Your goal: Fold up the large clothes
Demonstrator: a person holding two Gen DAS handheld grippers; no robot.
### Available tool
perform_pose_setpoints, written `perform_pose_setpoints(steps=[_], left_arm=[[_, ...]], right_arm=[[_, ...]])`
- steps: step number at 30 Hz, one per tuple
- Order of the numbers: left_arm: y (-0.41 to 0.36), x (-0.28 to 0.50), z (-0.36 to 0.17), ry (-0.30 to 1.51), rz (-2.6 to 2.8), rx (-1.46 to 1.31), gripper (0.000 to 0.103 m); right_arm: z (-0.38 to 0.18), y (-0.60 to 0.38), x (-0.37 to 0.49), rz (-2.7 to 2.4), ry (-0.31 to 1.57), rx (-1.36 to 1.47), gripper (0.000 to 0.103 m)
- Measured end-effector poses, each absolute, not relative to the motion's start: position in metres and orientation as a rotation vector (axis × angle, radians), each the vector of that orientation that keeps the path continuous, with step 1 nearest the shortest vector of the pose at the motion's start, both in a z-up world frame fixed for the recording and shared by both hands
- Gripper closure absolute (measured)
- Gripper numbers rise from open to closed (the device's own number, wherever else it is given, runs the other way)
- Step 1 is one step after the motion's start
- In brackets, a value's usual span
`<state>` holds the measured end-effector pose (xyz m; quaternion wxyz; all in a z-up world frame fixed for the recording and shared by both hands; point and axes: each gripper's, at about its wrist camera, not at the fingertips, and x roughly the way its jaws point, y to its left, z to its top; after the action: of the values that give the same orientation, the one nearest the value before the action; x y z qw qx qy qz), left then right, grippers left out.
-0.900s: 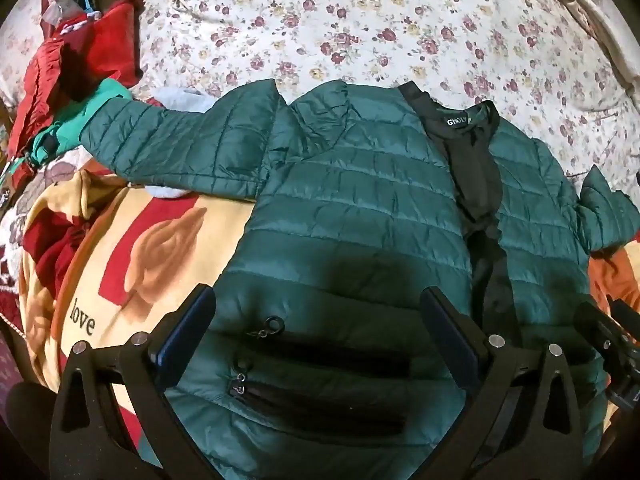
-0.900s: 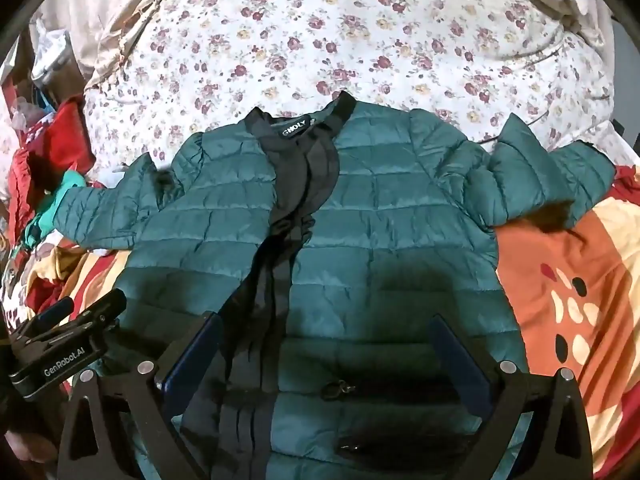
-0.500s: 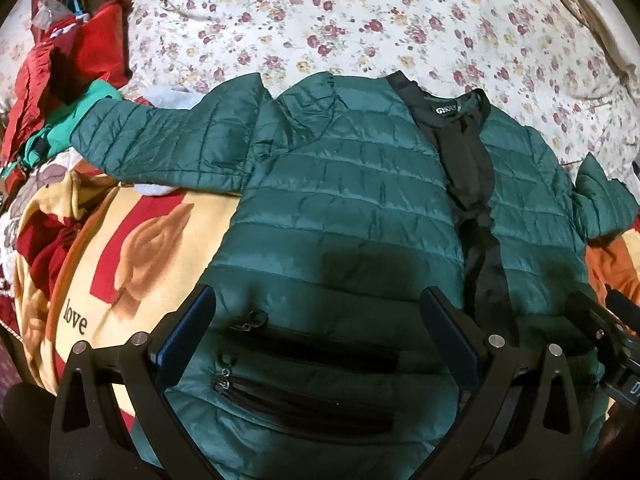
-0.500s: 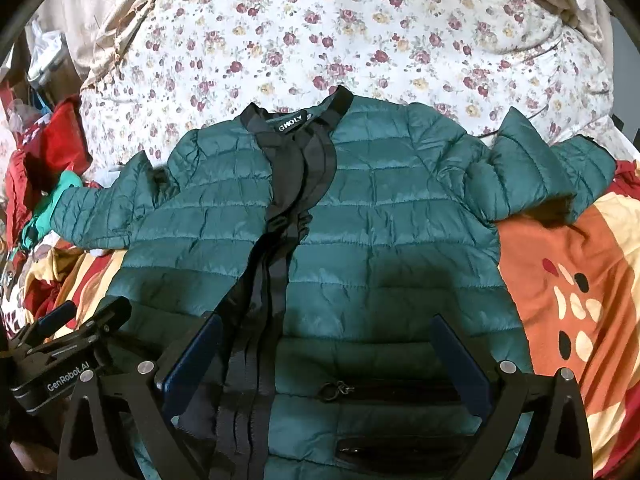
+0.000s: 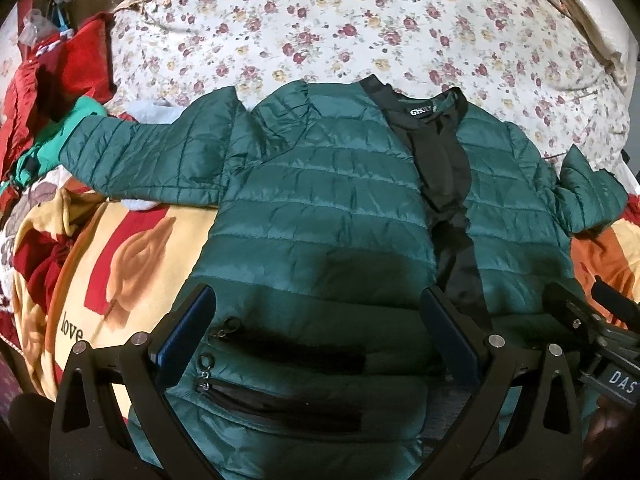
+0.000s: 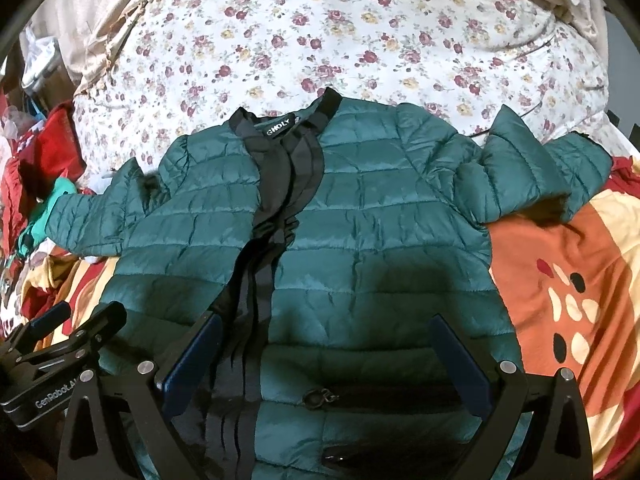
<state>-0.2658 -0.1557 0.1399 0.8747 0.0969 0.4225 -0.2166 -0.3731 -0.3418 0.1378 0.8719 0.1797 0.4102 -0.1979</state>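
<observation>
A: A bed under a floral sheet (image 5: 360, 28), an orange-and-yellow blanket (image 6: 568, 264) toward six o'clock; what lies on them?

B: A green quilted jacket (image 5: 320, 208), front up, black placket (image 6: 280, 208) running from twelve to six; one sleeve (image 5: 148, 156) reaches to nine o'clock, the other sleeve (image 6: 532, 176) bunches at three.

A: And the grippers?

B: Left gripper (image 5: 318, 332) spread wide above the hem's pocket zips, holding nothing; right gripper (image 6: 324, 352) equally wide, empty, over the lower front; red clothes (image 5: 52, 80) piled at ten o'clock.
</observation>
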Motion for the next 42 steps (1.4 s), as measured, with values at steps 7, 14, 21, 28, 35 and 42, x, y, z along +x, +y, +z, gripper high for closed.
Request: perform_pose_setpoints(steps=[7, 14, 21, 28, 35, 42], left_arm=[[-0.162, -0.265, 0.146, 0.875, -0.474, 0.202, 0.001], [-0.167, -0.260, 0.148, 0.860, -0.478, 0.212, 0.001], [-0.166, -0.251, 0.133, 0.887, -0.461, 0.219, 0.001], [-0.161, -0.238, 0.127, 0.895, -0.439, 0.196, 0.001], [-0.156, -0.228, 0.123, 0.901, -0.418, 0.187, 0.001], [-0.157, -0.227, 0.122, 0.886, -0.429, 0.201, 0.001]], right_arm=[[0.138, -0.342, -0.368, -0.414, 0.894, 0.348, 0.000], [0.138, -0.347, -0.364, -0.419, 0.869, 0.364, 0.000], [0.135, -0.351, -0.358, -0.426, 0.879, 0.358, 0.000], [0.130, -0.350, -0.349, -0.418, 0.896, 0.346, 0.000], [0.128, -0.350, -0.341, -0.411, 0.897, 0.349, 0.000], [0.125, -0.348, -0.337, -0.407, 0.902, 0.348, 0.000]])
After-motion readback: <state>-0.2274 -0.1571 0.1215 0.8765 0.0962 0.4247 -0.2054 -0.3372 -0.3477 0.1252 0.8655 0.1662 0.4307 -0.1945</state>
